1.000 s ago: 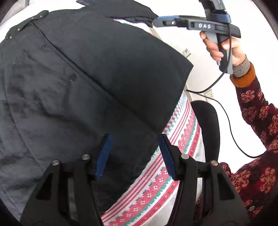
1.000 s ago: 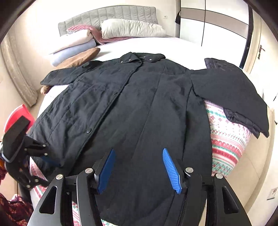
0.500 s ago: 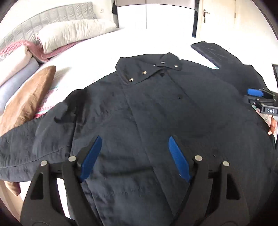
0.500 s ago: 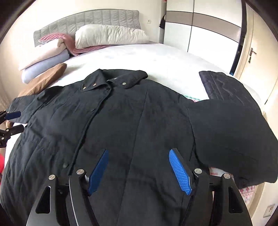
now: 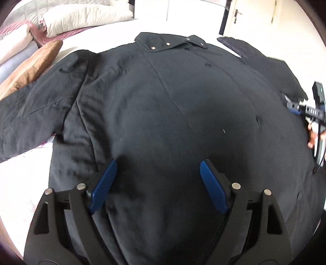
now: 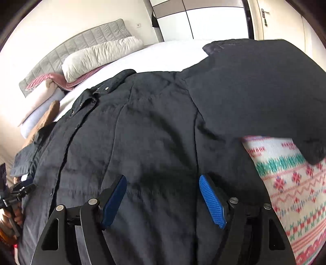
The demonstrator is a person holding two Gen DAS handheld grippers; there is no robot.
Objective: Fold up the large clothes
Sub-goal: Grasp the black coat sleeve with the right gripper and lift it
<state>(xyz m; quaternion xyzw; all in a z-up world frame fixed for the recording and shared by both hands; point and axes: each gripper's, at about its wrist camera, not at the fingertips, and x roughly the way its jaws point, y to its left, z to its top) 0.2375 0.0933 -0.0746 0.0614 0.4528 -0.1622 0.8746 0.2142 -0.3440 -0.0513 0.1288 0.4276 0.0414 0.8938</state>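
A large black coat [image 5: 173,102] lies flat on the bed, front side up, snap collar [image 5: 169,41] at the far end. Its left sleeve [image 5: 30,114] stretches out sideways. The right sleeve [image 6: 254,91] is folded in over the coat's edge. My left gripper [image 5: 158,163] hovers close above the coat's lower body, its jaws opening, with only flat cloth below them. My right gripper [image 6: 163,177] hangs open over the coat's right lower part and holds nothing. Each gripper shows at the edge of the other's view: right gripper [image 5: 303,109], left gripper [image 6: 18,193].
White sheet [image 5: 24,183] shows beside the coat, and a red-and-green patterned blanket [image 6: 295,193] at the bed's right edge. Pillows [image 5: 85,18], a brown cushion [image 5: 30,67] and a grey headboard [image 6: 81,46] are at the far end. A dark quilted piece [image 5: 238,44] lies beyond the right sleeve.
Both grippers have swung in over the coat and come lower and closer to it. Their jaws stand wider than before. The coat has not moved.
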